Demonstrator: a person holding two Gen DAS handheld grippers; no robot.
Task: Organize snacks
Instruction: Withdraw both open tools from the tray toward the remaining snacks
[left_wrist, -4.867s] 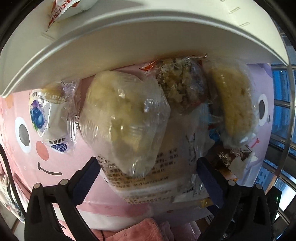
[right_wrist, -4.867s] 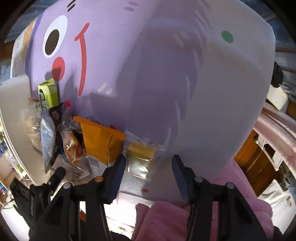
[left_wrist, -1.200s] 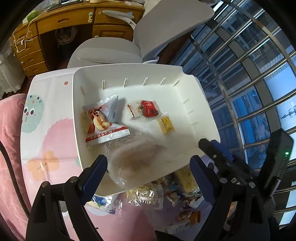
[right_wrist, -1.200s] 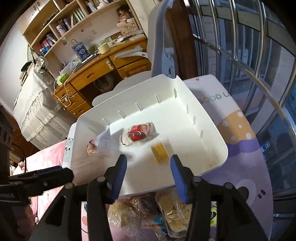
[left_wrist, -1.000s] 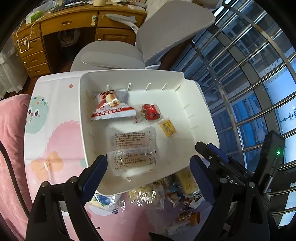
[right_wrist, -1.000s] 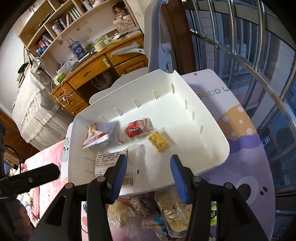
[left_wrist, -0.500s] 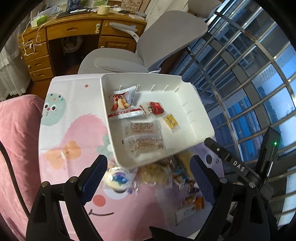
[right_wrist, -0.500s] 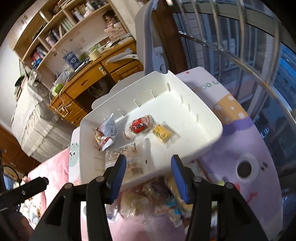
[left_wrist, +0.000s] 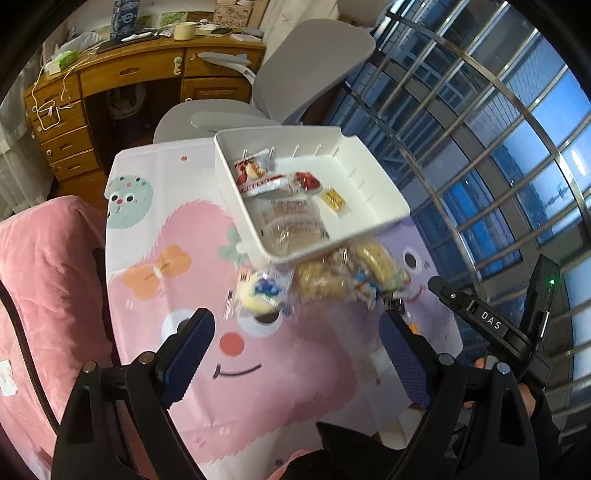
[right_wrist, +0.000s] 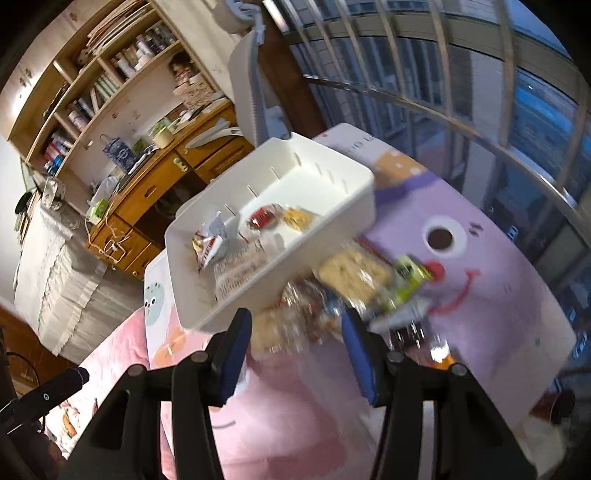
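You've pulled both empty grippers, left (left_wrist: 295, 350) wide and right (right_wrist: 295, 350) narrower, back from the bin (left_wrist: 369, 177); loose snacks (left_wrist: 332, 280) remain.

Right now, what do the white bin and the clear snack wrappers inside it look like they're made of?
The white bin looks like molded plastic with a smooth, semi-matte finish: thin rounded walls and ribs moulded into the inner sides. The clear snack wrappers look like thin glossy plastic film: they crinkle, glint, and show print and contents through them.
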